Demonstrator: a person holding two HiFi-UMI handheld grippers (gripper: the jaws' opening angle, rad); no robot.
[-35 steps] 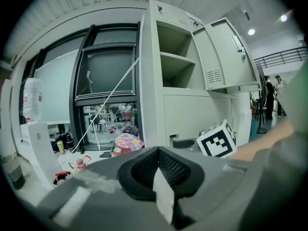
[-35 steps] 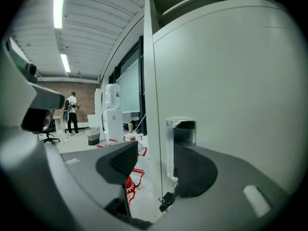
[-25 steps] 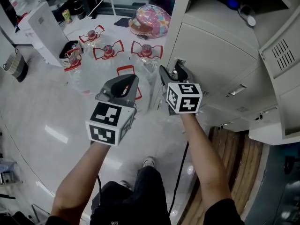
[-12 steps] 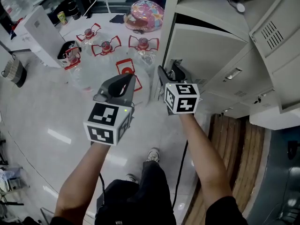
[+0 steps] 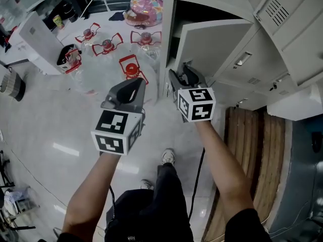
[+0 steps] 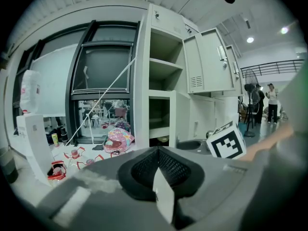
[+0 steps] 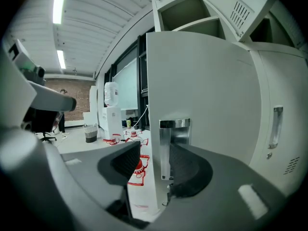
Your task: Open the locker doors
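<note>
Glossy white floor (image 5: 50, 125) runs up to the grey lockers (image 5: 282, 29). My right gripper (image 7: 153, 166) has just been closing, its jaws apart round the metal handle (image 7: 174, 125) of the partly open locker door (image 7: 211, 85). My left gripper (image 6: 159, 172) is closed and empty. The compartment (image 5: 202, 11) behind the door is dark, and I can't tell its contents.

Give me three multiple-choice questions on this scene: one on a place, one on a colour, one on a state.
1. Where are the right tongs? A inside an upper locker; B at the half-open locker door's edge; C on the helmet.
2. The floor bottles' handles are: A red; B blue; C green.
3. The left tongs are: A holding a bottle; B gripping a door; C shut, empty.
Key: B, its jaws, just closing, straddle the door edge without clamping; A, red loops show; C, its jaws meet on nothing.
</note>
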